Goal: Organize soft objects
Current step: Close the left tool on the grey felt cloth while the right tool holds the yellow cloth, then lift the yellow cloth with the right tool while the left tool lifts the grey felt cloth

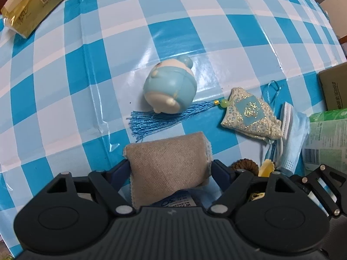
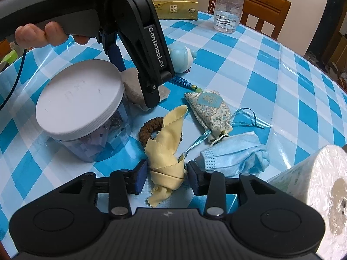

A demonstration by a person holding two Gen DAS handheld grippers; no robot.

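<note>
Soft things sit bunched on the checked tablecloth (image 1: 65,49), near edge. Your left gripper (image 1: 170,169) is clamped on a folded grey cloth (image 1: 167,164): both blue pads press its sides and the cloth stands up between them. From the right wrist view that gripper (image 2: 151,86) comes in from the upper left, tilted steeply down, with your left hand (image 2: 49,30) wrapped round the handle.

Your right gripper (image 2: 166,174) is low and level, its jaws spread wider than the yellow cloth (image 2: 167,143) between them. The left pad stands just clear of it; on the right side I can't tell contact from a gap. So not gripping.

Layout: a brown hair tie (image 2: 149,127) lies under the yellow cloth. Right of it are a sachet (image 2: 208,110) with a blue tassel (image 1: 156,119), then a crumpled blue face mask (image 2: 236,153). A round blue toy (image 1: 170,88) rests on the tassel.

Only the right view shows the white-lidded jar (image 2: 80,106) at left, the toilet roll (image 2: 325,188) near right, the water bottle (image 2: 227,4) and the chair (image 2: 266,6) far back. The tissue pack (image 1: 36,2) shows in both. Only the left view shows the toy whole, plus a cardboard box (image 1: 335,86) and a green package (image 1: 327,138) at right.
</note>
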